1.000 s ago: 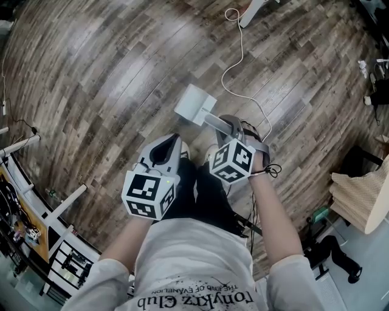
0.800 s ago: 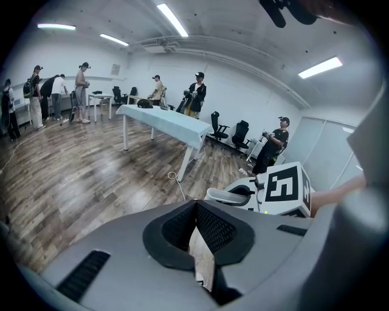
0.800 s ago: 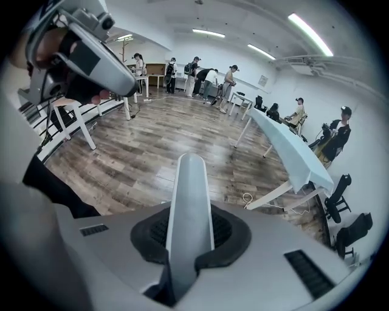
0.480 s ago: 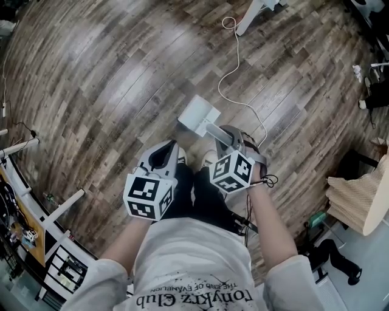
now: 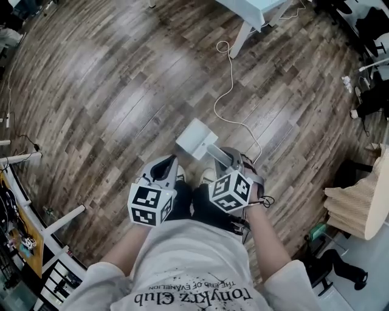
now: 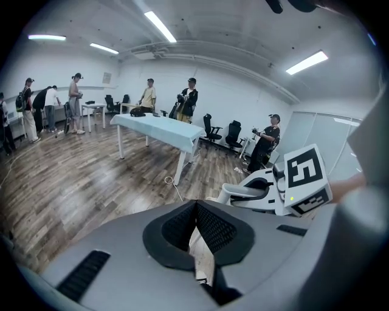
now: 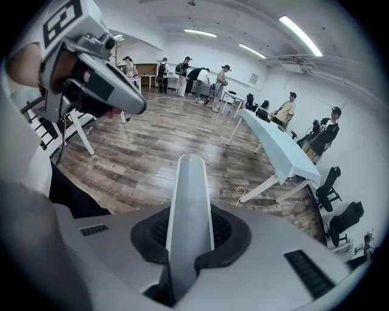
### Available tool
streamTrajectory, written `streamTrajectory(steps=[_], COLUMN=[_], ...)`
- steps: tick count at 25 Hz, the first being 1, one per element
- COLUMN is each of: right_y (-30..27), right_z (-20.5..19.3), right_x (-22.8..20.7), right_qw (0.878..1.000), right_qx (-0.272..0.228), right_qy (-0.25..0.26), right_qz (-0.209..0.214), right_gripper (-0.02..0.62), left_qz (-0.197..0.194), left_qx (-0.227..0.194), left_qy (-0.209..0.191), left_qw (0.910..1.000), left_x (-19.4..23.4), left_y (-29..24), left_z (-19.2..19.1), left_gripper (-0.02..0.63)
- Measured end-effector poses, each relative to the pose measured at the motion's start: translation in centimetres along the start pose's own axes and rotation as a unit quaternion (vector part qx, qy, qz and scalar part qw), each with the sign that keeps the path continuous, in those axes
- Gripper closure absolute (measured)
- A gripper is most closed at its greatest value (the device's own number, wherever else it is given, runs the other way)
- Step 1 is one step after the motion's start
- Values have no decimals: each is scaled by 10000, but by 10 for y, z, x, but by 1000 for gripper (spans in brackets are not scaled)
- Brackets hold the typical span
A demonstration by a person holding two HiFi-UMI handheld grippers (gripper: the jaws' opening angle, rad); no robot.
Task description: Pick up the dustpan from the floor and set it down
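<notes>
A white dustpan hangs over the wood floor just ahead of my feet, its pan tilted away from me. Its long pale handle runs straight out between the jaws of my right gripper, which is shut on it; in the head view that gripper sits at the handle's near end. My left gripper is beside it on the left, away from the dustpan. Its ribbed black pads meet with nothing between them.
A white cable snakes across the floor to a white table ahead. White rack legs stand at the left, and a beige object and dark bags at the right. Several people and office chairs are far off.
Both grippers have risen, the right one carrying the dustpan up off the floor. The floor looks farther away and a table has come into view at the top.
</notes>
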State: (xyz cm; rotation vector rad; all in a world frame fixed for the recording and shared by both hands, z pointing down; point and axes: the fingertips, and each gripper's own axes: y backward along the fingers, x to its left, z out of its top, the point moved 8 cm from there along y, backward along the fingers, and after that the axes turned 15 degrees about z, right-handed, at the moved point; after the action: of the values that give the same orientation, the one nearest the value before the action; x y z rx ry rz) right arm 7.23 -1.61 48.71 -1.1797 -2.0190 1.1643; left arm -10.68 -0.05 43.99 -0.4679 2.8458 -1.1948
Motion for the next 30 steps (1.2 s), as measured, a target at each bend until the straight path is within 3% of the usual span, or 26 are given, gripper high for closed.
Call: streamTrajectory(steps=[13, 30], right_y=[71, 110], right_z=[27, 27], right_x=[34, 64], right_qw=[9998, 9991], right_qx=[-145, -116], right_qy=[29, 246], right_qz=[-133, -325], right_gripper=[529, 529], left_qz=[-76, -265], left_qx=[-336, -523], left_qy=[-243, -146], left_qw=[9991, 9982], left_x=[-16, -38], left_y=[52, 90], left_z=[3, 1], left_gripper=[583, 583])
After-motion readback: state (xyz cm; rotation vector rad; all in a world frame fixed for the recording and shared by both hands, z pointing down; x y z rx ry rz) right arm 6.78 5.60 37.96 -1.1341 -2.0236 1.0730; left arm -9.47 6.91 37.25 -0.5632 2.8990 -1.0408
